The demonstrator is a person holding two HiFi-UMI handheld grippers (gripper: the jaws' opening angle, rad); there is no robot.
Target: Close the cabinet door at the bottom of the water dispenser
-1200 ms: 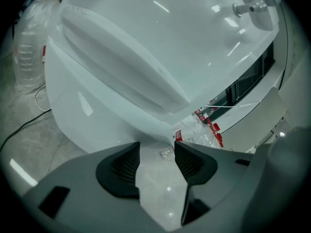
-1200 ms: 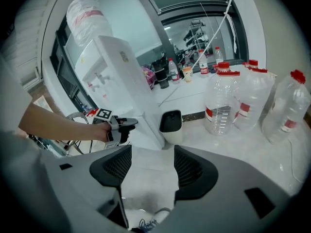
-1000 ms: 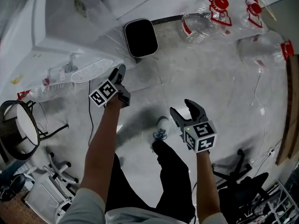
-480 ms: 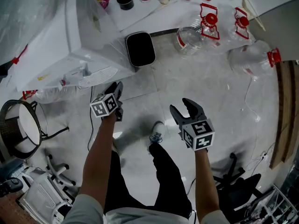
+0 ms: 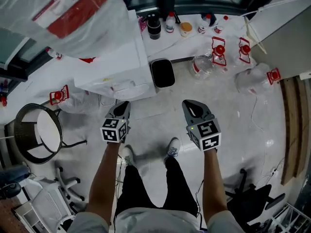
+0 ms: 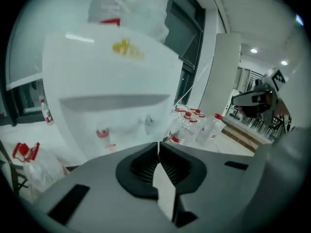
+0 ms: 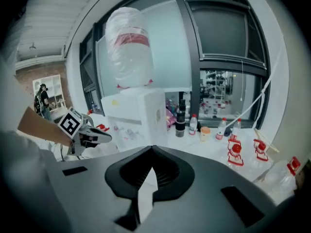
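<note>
water dispenser [image 5: 116, 67] carries upturned bottle [image 5: 73, 13]; left gripper [image 5: 123, 107], right gripper [image 5: 191, 107] jaws just clenched, nothing between.

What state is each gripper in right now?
Left gripper: shut, just closed, holding nothing.
Right gripper: shut, just closed, holding nothing.

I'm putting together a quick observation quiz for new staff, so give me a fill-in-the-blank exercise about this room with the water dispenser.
1. The body of the water dispenser is ____ in colour.
2. A big clear bottle sits on the water dispenser's ____.
3. The bin beside the water dispenser is ____.
4. The empty bottles lying on the floor have ____ caps.

Missing words: white; top; black; red.
</note>
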